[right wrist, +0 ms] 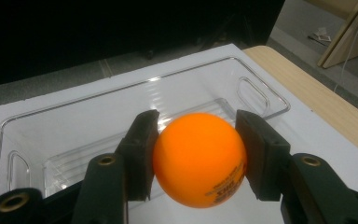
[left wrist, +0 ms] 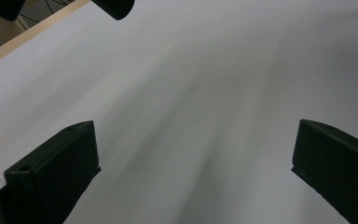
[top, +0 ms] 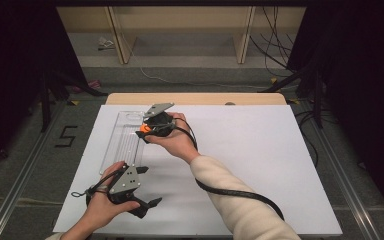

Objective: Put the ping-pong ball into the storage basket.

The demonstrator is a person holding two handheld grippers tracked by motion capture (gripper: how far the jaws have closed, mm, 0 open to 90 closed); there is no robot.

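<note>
One orange ball (right wrist: 199, 157) sits clamped between the pads of the right gripper (right wrist: 198, 156), pressed from both sides, and in the high view it shows as a small orange spot (top: 144, 128) at that gripper's (top: 150, 129) tip. It is held at the near right edge of the clear plastic tray (top: 123, 142), so the relation that counts is simple: the tray lies just ahead of and below the ball, and the right gripper view looks over the ball straight into the tray's open floor (right wrist: 98, 121). My reading is that a short carry forward over the rim, then a release, would put the ball inside.

The tray's long axis runs away from the person along the left part of the white sheet on the desk (top: 260, 165), with a cut-out handle at each end; the right hand is by far the nearer one to it. The left gripper (top: 139, 192) rests low near the front edge of the desk, just by the tray's near end, its jaws standing wide with nothing but white sheet (left wrist: 205, 93) between them.

Whether the ball hangs clear above the rim or touches it I cannot tell, since the gripper and hand cover that spot from above. The tray's clear walls are hard to trace against the white, and the print on the ball is cut off at the bottom and unreadable
</note>
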